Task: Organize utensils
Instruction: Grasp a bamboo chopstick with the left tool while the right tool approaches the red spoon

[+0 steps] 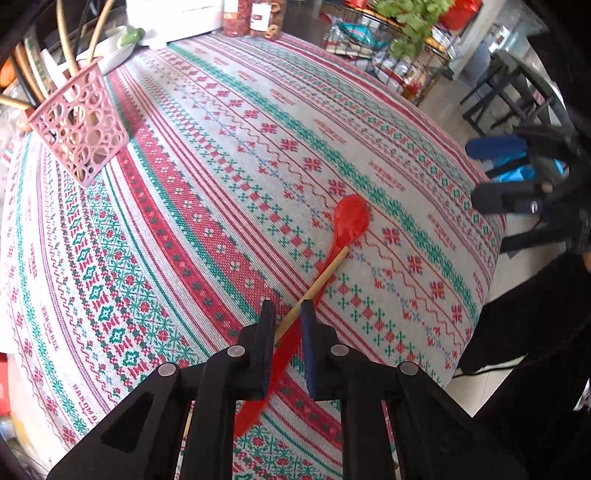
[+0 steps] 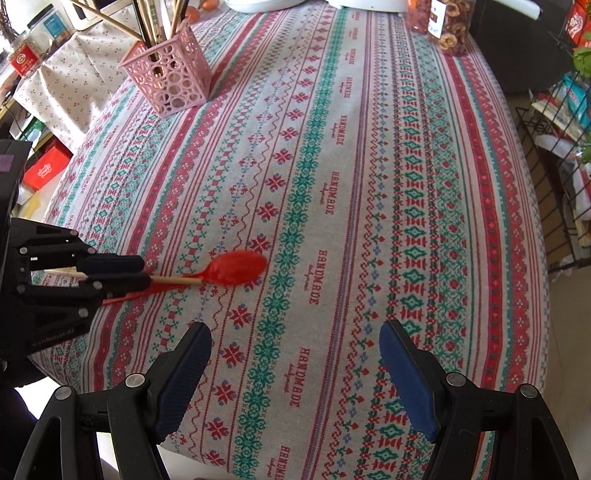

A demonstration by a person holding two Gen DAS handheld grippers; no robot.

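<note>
A red plastic spoon and a thin wooden chopstick lie crossed on the patterned tablecloth. My left gripper has its jaws narrowed around both handles; in the right wrist view it looks closed on the chopstick, with the spoon beside it. My right gripper is wide open and empty, low over the near edge of the table. A pink perforated holder with several sticks stands at the far left; it also shows in the right wrist view.
Jars of dried food and a white dish stand at the far end. A wire rack with greens and dark chairs stand beyond the right table edge. Boxes and clutter lie off the left side.
</note>
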